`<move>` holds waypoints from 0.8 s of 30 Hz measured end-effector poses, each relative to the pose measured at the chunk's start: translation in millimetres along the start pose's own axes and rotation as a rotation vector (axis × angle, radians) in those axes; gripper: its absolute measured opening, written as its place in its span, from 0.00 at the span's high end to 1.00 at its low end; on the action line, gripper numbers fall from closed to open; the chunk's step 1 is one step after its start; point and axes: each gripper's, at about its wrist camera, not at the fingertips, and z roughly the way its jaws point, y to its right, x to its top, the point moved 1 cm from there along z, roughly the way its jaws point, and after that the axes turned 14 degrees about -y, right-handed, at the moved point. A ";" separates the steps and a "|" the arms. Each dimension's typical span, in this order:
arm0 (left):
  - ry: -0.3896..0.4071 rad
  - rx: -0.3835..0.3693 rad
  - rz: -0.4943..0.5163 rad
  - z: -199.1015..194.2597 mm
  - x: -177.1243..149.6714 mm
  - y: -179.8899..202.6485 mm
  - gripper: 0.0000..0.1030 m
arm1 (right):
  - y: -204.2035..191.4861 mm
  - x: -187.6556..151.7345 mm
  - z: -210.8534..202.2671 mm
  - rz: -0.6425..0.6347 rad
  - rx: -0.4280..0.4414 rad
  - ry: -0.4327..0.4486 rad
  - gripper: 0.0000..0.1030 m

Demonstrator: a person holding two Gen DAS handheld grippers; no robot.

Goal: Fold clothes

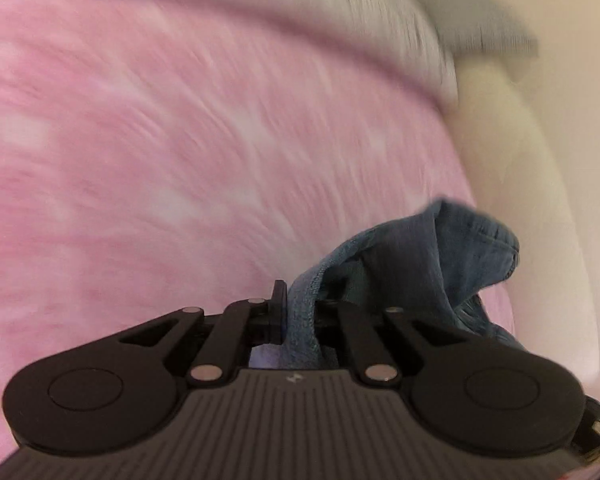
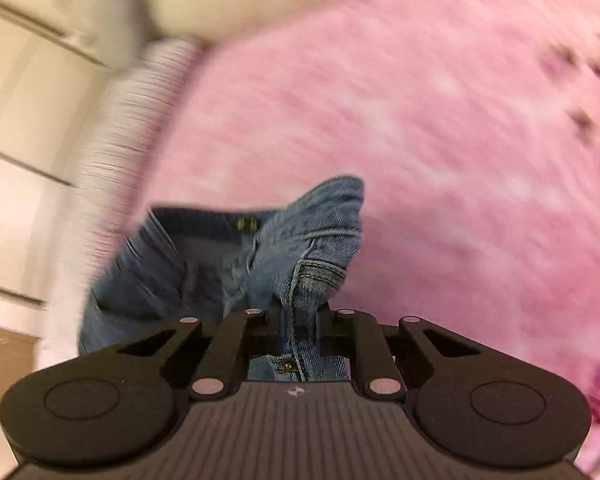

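Two hand-held grippers clamp a pair of blue denim jeans [image 2: 260, 264] above a bed covered in a pink mottled bedspread [image 1: 180, 140]. The left gripper [image 1: 300, 316] is clenched on a fold of the denim [image 1: 400, 272] with a raw, frayed-looking edge; the fabric rises between its black fingers [image 1: 278, 308] and bunches up and to the right, hanging clear of the bedspread near the bed's edge. The right gripper [image 2: 300, 320] is closed tight on a stitched seam of the jeans beside a belt loop, with a small metal rivet showing just under the pinched cloth. From that grip the garment spreads to the left, its waistband open and a brass button visible on the dark inner band. Both views are streaked with motion blur, so the bedspread's pattern reads only as pale patches on pink. A white ribbed mattress side [image 2: 132, 128] runs along the bed's edge, with cream-coloured floor [image 1: 540, 200] beyond it. Pale panelled furniture [image 2: 28, 120] stands at the far left of the right-hand view.
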 end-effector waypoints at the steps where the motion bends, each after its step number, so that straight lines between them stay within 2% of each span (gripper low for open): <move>1: 0.089 0.033 -0.032 -38.3 -10.1 -3.9 0.97 | -16.5 0.4 -7.8 -0.042 0.024 0.030 0.86; 3: 0.246 0.145 -0.066 -105.4 -31.2 -0.9 0.97 | -44.6 1.0 -22.0 -0.108 0.066 0.087 0.87; 5: 0.402 0.329 -0.083 -171.7 -55.5 9.4 0.94 | -60.6 -1.2 -33.5 -0.109 0.092 0.119 0.87; 6: 0.455 0.377 -0.119 -196.4 -67.9 8.7 0.91 | -67.0 -3.4 -38.2 -0.101 0.105 0.128 0.87; 7: 0.498 0.432 -0.151 -217.8 -79.8 9.2 0.79 | -69.3 -7.3 -43.4 -0.095 0.111 0.127 0.87; 8: 0.510 0.510 -0.172 -227.8 -90.6 13.4 0.63 | -71.6 -12.8 -45.2 -0.102 0.124 0.115 0.90; 9: 0.513 0.605 -0.190 -229.5 -101.9 17.0 0.54 | -75.1 -18.9 -43.7 -0.121 0.123 0.096 0.91; 10: 0.499 0.692 -0.209 -226.1 -114.7 14.1 0.49 | -77.9 -30.8 -43.6 -0.147 0.097 0.070 0.91; 12: 0.409 0.769 -0.275 -209.4 -144.3 -10.5 0.49 | -79.1 -44.8 -31.5 -0.172 0.018 -0.010 0.89; 13: 0.350 0.751 -0.365 -199.1 -162.9 -28.9 0.50 | -73.1 -51.1 -22.4 -0.177 -0.027 -0.079 0.89; 15: 0.270 0.639 -0.579 -183.6 -209.6 -69.1 0.50 | -57.2 -69.8 -3.1 -0.199 -0.130 -0.215 0.84; 17: 0.237 0.562 -0.711 -169.5 -255.1 -90.9 0.51 | -34.7 -80.4 5.9 -0.181 -0.232 -0.310 0.75; 20: 0.212 0.503 -0.793 -162.5 -299.8 -114.7 0.51 | -5.1 -93.3 -0.7 -0.133 -0.274 -0.337 0.67; 22: 0.206 0.474 -0.793 -166.8 -312.9 -127.8 0.50 | 5.0 -94.5 -9.6 -0.131 -0.300 -0.325 0.58; 24: 0.210 0.431 -0.777 -171.3 -319.2 -134.1 0.49 | 9.0 -96.1 -18.3 -0.129 -0.321 -0.302 0.54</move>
